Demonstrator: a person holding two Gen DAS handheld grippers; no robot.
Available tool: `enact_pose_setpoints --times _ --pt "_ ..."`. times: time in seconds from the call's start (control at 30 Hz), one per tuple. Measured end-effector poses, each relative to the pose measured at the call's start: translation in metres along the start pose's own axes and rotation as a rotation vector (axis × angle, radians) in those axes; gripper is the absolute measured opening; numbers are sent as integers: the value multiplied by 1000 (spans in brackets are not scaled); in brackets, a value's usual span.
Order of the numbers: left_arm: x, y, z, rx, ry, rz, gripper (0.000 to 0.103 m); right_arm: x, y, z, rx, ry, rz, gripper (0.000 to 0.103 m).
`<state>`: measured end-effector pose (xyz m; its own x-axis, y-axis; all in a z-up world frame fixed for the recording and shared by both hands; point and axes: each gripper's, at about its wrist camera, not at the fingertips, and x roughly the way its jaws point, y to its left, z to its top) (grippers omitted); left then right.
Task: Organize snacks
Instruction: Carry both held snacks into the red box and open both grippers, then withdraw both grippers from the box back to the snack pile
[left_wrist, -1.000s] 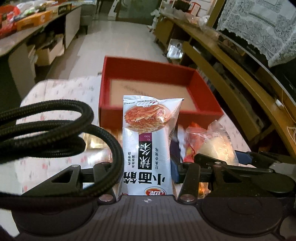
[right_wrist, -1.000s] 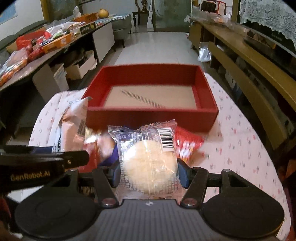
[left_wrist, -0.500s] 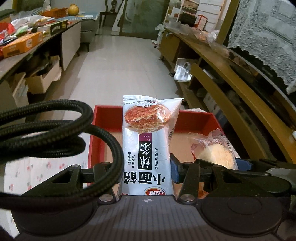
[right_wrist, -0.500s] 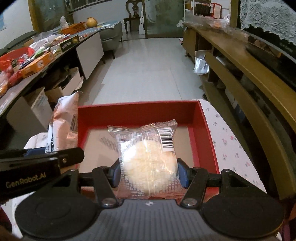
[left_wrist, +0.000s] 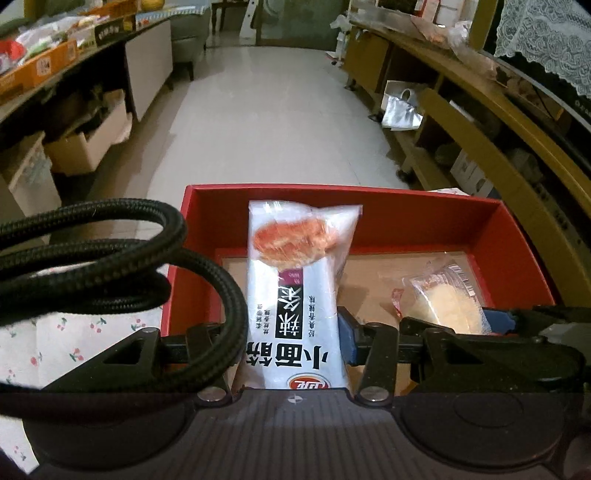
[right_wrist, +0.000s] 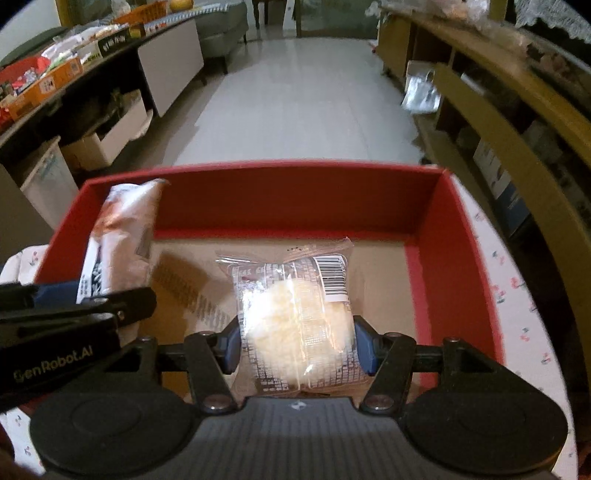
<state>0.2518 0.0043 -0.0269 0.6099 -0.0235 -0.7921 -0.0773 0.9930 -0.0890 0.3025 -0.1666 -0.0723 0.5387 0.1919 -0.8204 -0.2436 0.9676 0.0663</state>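
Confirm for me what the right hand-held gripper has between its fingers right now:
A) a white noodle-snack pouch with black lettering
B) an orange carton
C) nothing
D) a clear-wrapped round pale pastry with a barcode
D: in the right wrist view the clear-wrapped pastry sits between the right hand-held gripper's blue pads, above the red box, as the jaws are opening.

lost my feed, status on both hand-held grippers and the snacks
Left hand-held gripper clamps white noodle-snack packet. Right hand-held gripper opening around clear-wrapped pastry. Both over red box. Nothing blocking.
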Motion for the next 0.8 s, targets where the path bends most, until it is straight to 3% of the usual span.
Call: enact_pose_setpoints --times 0.33,0.53,0.8 --pt "-5 4 2 -30 12 -37 64 -15 3 1 -53 -37 -38 80" --pt "-25 6 5 -41 -28 -54 76 -31 2 8 -54 -74 -26 94" --pt "-52 14 -6 -25 -41 -67 80 -63 2 -2 -61 -114 -40 94"
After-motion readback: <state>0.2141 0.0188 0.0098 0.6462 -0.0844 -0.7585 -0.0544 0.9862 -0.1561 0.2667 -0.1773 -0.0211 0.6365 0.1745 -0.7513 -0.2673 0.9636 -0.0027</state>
